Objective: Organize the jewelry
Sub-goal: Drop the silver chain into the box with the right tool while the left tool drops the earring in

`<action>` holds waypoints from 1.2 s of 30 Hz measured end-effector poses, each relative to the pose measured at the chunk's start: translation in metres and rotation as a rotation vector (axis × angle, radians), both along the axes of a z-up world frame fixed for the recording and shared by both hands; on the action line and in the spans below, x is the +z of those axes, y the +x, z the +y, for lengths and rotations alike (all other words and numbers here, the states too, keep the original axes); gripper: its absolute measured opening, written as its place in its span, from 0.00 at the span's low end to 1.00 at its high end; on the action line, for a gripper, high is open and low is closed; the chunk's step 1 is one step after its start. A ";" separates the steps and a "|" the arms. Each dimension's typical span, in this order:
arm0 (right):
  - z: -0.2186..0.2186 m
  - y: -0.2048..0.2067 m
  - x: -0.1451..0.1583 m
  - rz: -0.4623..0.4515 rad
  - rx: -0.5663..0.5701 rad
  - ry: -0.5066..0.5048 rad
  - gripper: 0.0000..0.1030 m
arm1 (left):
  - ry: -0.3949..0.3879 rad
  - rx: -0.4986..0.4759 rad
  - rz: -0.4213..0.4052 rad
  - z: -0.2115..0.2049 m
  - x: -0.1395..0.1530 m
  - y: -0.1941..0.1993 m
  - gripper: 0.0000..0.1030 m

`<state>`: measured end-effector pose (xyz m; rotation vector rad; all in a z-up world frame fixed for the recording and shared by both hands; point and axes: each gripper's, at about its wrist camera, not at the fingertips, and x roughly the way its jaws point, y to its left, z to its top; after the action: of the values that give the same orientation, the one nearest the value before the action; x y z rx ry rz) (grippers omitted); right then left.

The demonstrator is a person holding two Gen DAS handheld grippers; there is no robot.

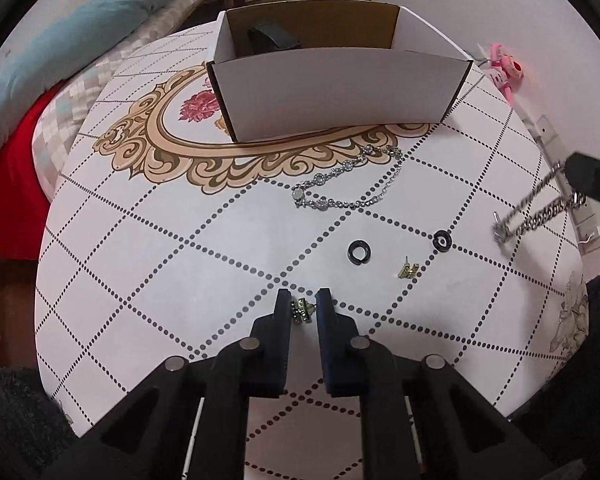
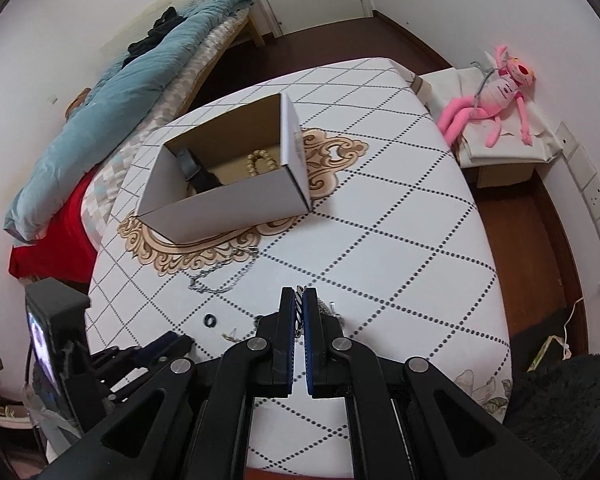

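Two grippers low over the patterned table [image 1: 160, 260].

Left gripper [image 1: 303, 300]: fingers nearly together, pinching a small gold earring [image 1: 302, 312] at the table's 6 o'clock edge, left-wrist view.

Right gripper [image 2: 299, 294]: fingers pressed on a silver chain bracelet [image 2: 299, 310]; loose end dangling at 3 o'clock in left-wrist view.

From the left gripper:
- second earring [image 1: 408, 270] at 2 o'clock, near
- two black rings [image 1: 357, 253] [image 1: 442, 240] at 1 and 2 o'clock
- silver necklace [image 1: 348, 184] at 12 o'clock
- open cardboard box [image 1: 340, 88] beyond it, also 12 o'clock

In box: beads [image 2: 260, 162], dark strap [image 2: 198, 172].
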<state>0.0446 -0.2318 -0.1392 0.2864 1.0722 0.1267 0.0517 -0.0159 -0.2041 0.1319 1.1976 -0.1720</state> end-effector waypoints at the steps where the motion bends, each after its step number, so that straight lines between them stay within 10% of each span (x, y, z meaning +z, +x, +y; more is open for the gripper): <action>1: 0.002 0.000 0.003 -0.003 0.004 0.005 0.04 | -0.012 0.000 -0.001 0.001 0.003 0.001 0.05; 18: 0.016 0.076 0.113 -0.221 0.093 0.070 0.04 | -0.265 0.028 -0.189 0.022 0.142 0.080 0.04; 36: 0.033 0.168 0.057 -0.074 0.133 -0.003 0.04 | -0.193 0.065 -0.021 0.019 0.088 0.167 0.07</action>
<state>0.2124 -0.1987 -0.0821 0.2057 1.0179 0.2527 0.2191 0.0032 -0.1165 -0.0737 1.1560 -0.2279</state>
